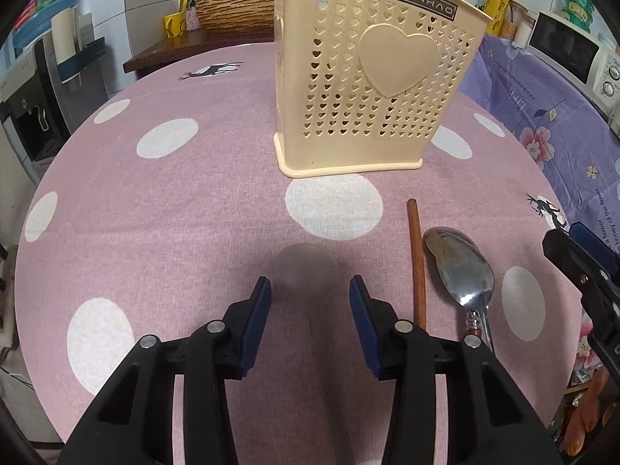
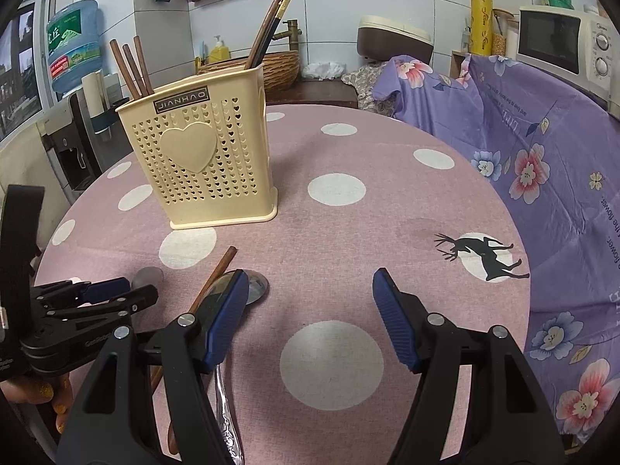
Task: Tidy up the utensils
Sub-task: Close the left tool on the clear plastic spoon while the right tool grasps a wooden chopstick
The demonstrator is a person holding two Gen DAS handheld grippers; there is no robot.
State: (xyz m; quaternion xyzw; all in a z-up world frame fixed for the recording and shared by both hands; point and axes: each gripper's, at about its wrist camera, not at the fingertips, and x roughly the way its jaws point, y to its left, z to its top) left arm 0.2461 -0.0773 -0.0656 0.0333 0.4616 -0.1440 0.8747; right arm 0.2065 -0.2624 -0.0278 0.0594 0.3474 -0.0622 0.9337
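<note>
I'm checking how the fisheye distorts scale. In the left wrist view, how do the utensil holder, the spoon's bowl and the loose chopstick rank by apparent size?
1. utensil holder, by far the largest.
2. spoon's bowl.
3. loose chopstick: longer than the bowl but much thinner, so ranks 2 and 3 are unsure.

Even, soft indoor light, shadows faint. Glare on spoon (image 1: 461, 267). Heavy fisheye bending w/ dark corners; blurry smudge near left view's center.
</note>
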